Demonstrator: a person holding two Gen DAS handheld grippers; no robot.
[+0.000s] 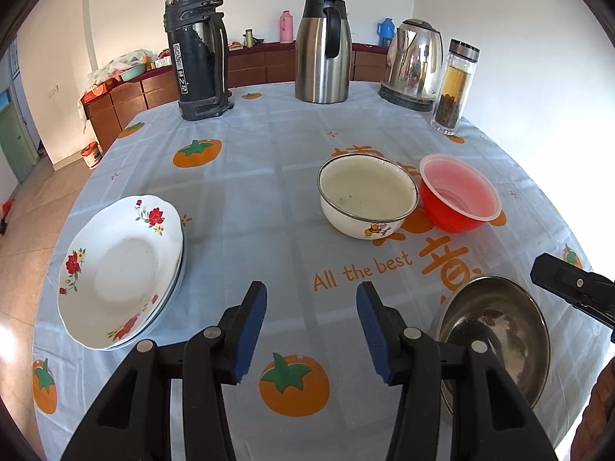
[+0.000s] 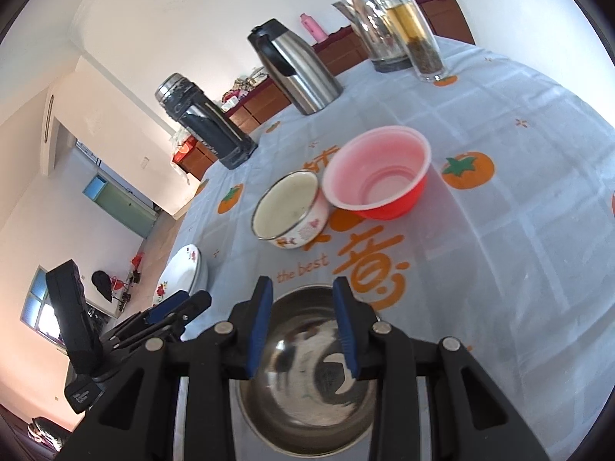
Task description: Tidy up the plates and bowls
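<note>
A stack of white floral plates (image 1: 119,269) lies at the table's left. Mid-table, a cream enamel bowl (image 1: 365,199) touches a red plastic bowl (image 1: 457,192). A steel bowl (image 1: 496,334) sits near the front right. My left gripper (image 1: 311,330) hovers open over bare tablecloth between the plates and the steel bowl. In the right wrist view my right gripper (image 2: 303,330) hangs over the steel bowl (image 2: 307,384). Its blue pads (image 2: 261,330) stand narrowly apart with nothing pressed between them. The enamel bowl (image 2: 288,211) and red bowl (image 2: 378,173) lie beyond it.
Along the table's far side stand a black thermos (image 1: 196,50), a steel jug (image 1: 323,50), an electric kettle (image 1: 413,61) and a glass tea bottle (image 1: 455,84). The table's left edge drops to tiled floor (image 1: 34,199). Wooden cabinets (image 1: 127,100) line the wall.
</note>
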